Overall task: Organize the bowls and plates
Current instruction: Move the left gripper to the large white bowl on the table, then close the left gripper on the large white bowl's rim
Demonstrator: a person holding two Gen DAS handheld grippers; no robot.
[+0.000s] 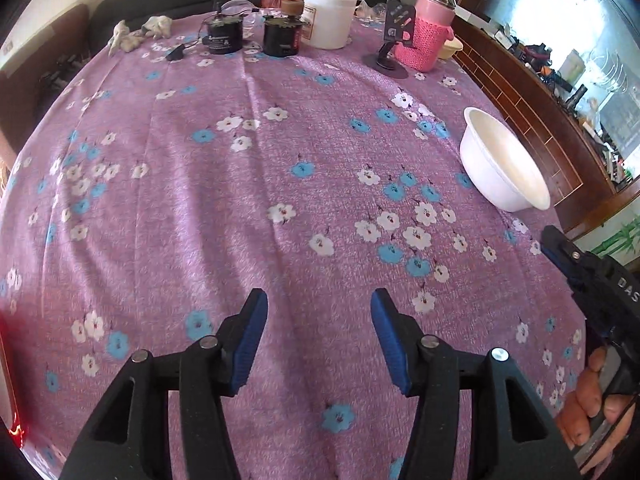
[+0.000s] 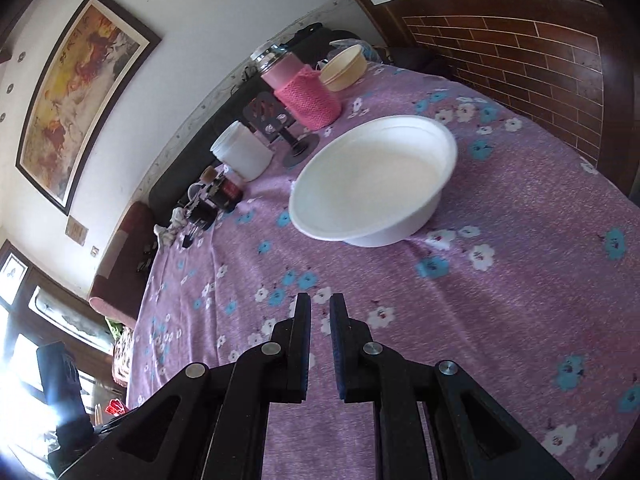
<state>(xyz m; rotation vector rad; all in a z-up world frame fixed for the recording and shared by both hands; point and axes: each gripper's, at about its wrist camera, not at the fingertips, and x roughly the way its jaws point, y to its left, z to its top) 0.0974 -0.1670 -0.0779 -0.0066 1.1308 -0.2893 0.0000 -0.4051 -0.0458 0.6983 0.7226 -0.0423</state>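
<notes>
A table under a purple flowered cloth (image 1: 240, 200) fills both views. Along its far edge stand a white tub (image 1: 329, 18), a pink knit-covered flask (image 1: 428, 32), two dark jars (image 1: 282, 38), a small black stand (image 1: 394, 40) and a tan bowl (image 2: 345, 68). Nothing lies between the tongs and the white bowl (image 2: 372, 178), which sits upright and empty on the cloth near the table's right side. The left gripper (image 1: 319, 312) hangs wide apart over bare cloth. The right gripper (image 2: 320, 312) is narrowed to a slim gap, holding nothing, pointed at the bowl.

Left gripper (image 1: 319, 336) gapes; right gripper (image 2: 320, 344) seems nearly closed.
</notes>
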